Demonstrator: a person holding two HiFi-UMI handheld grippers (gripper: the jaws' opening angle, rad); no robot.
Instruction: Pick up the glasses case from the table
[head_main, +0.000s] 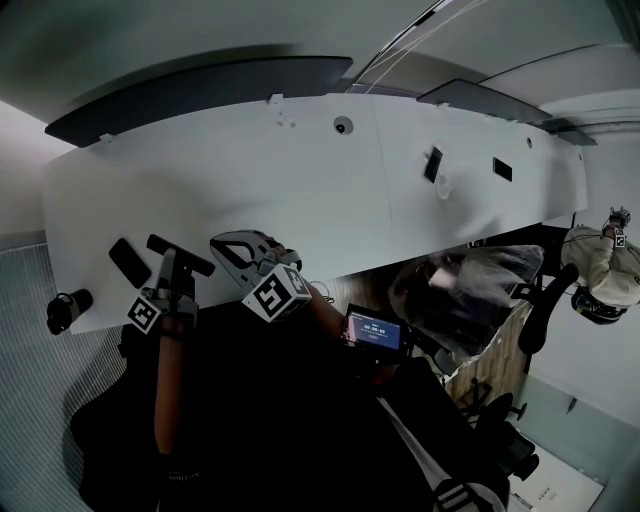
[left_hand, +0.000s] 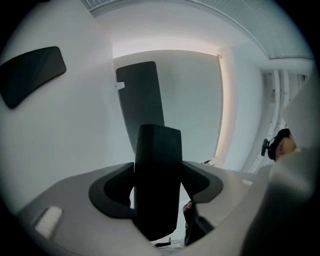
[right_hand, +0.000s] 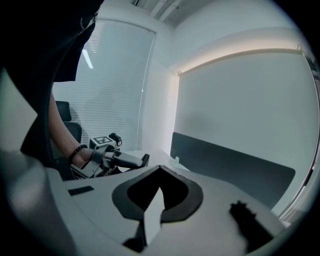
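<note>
My left gripper (head_main: 178, 256) hovers over the near left corner of the white table (head_main: 230, 180), shut on a long black glasses case (head_main: 196, 262) held crosswise. In the left gripper view the case (left_hand: 157, 165) stands upright between the jaws and fills the gap. The right gripper view shows the left gripper (right_hand: 142, 160) off to its left, with the hand behind it. My right gripper (head_main: 218, 245) is close beside it on the right, its jaws together with nothing in them. A flat black rounded slab (head_main: 130, 262) lies on the table just left of the left gripper.
A small black device (head_main: 68, 310) sits at the table's near left edge. Two dark items (head_main: 433, 163) (head_main: 502, 168) and a round fitting (head_main: 343, 125) lie farther along the table. Dark divider panels (head_main: 200, 95) line its far side. A seated person (head_main: 600, 270) is at the right.
</note>
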